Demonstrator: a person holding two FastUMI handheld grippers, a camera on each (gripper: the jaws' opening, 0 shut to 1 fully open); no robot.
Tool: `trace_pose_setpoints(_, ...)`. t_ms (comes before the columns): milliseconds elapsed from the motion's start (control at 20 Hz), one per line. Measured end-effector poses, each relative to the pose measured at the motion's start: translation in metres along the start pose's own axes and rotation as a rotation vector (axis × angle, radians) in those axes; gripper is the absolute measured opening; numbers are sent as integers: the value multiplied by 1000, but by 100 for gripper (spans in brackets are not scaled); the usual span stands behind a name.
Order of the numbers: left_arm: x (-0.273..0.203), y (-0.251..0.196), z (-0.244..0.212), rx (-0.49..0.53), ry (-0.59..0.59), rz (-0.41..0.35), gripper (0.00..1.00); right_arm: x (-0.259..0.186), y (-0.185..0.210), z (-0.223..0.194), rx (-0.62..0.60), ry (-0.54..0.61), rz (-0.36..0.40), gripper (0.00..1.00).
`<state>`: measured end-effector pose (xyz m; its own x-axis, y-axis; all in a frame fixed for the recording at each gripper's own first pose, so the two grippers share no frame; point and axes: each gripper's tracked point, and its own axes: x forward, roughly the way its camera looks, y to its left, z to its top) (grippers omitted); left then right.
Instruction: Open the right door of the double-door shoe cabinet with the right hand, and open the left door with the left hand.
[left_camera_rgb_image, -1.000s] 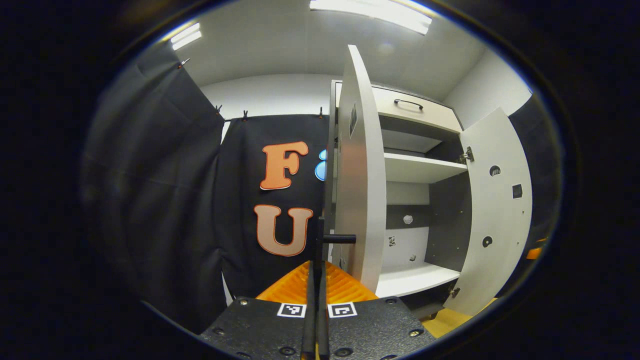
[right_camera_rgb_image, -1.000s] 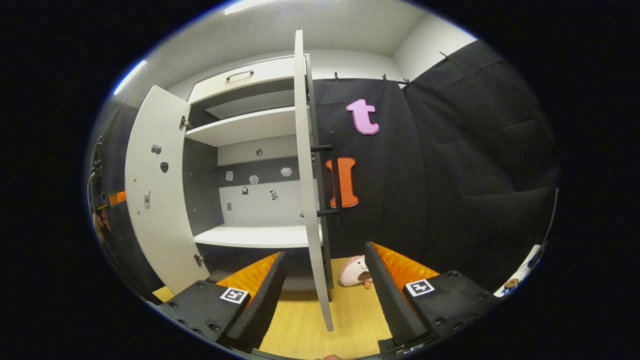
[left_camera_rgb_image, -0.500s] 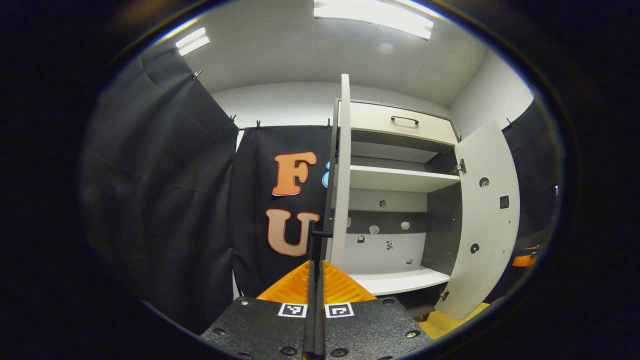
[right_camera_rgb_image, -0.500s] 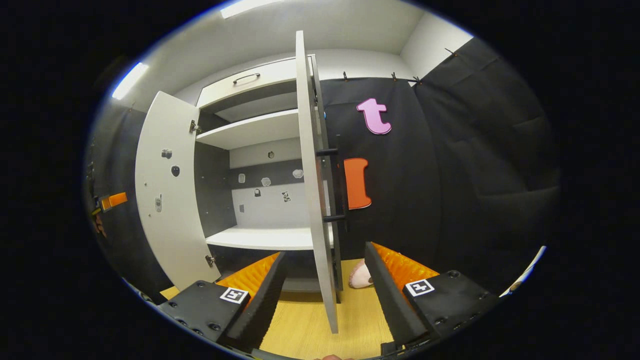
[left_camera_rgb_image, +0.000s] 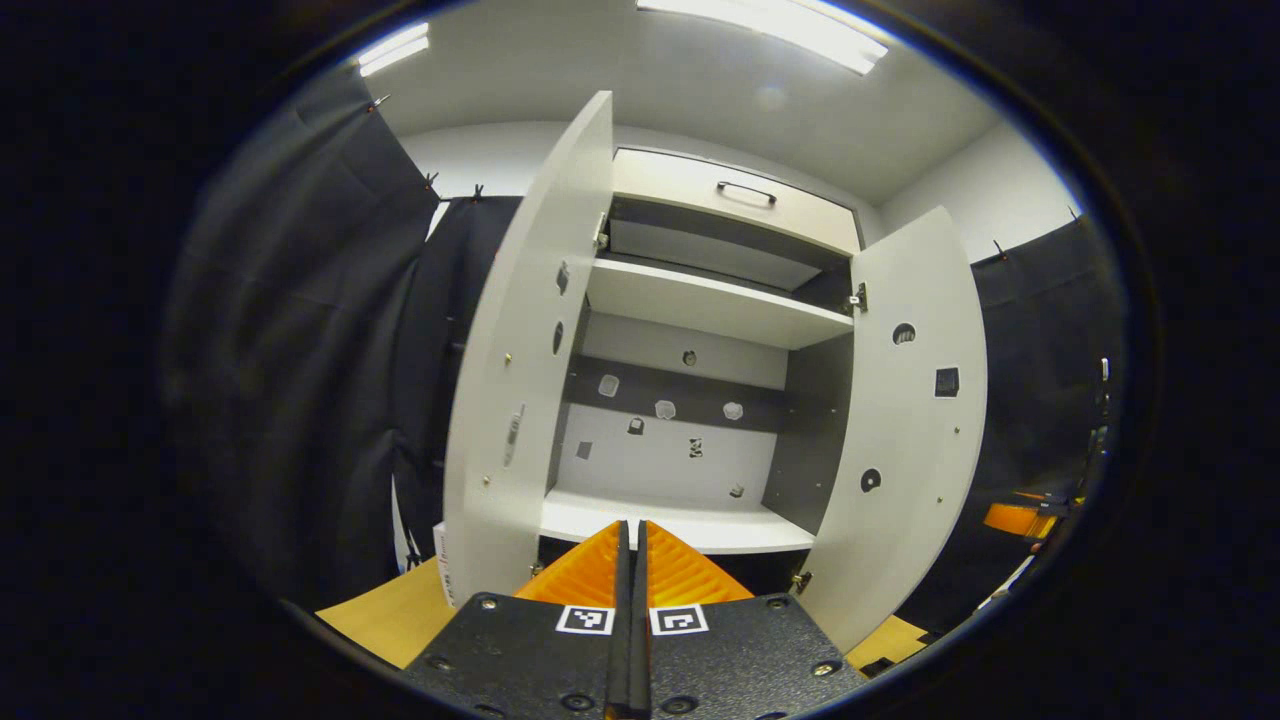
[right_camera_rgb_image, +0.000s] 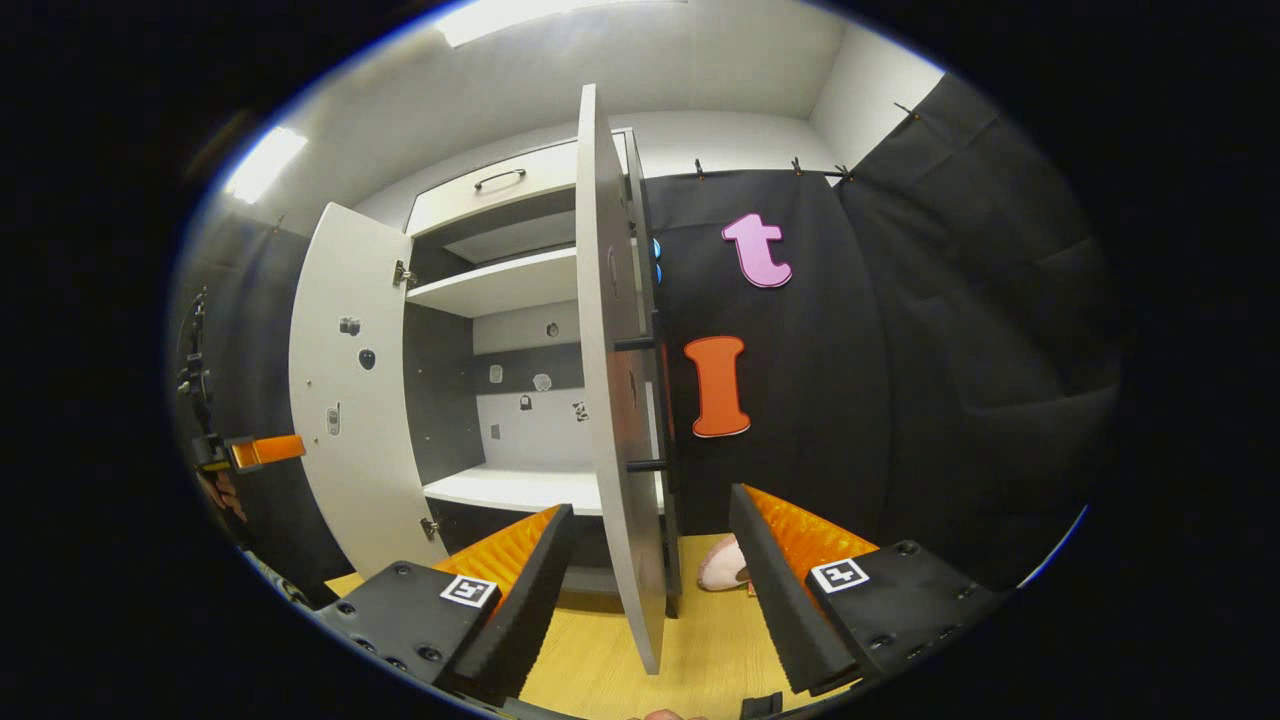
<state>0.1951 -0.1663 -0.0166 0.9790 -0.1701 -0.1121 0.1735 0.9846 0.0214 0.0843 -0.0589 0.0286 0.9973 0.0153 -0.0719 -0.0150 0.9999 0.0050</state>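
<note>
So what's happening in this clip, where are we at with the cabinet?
A person with a handheld gripper in each hand is at a white double-door shoe cabinet. Both doors stand open: the left door and right door are swung out, baring the shelves. The left gripper is shut on nothing; the right gripper is open astride the right door's edge, not touching.

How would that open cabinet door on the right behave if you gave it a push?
The right door would probably swing rather than flex: it looks like a flat, rigid panel hung on hinges. With the right gripper open around its edge, nothing holds it, so it would likely move freely.
</note>
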Motion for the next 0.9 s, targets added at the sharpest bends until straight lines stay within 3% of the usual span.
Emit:
trace_pose_setpoints(350,4,-32,-21,-46,16,-6,0,-3,1,-13,36,13,60,98)
trace_pose_setpoints(750,2,-35,-20,-7,-8,-12,0,-1,-8,-13,47,9,46,98)
trace_pose_setpoints(800,3,-35,-19,-18,-11,-3,0,1,-8,-11,49,5,42,89)
trace_pose_setpoints(850,3,-32,-19,-23,-14,17,0,0,-7,-13,50,7,42,98)
trace_pose_setpoints(900,3,-33,-17,-27,-26,25,9,-2,-5,-15,49,10,46,99)
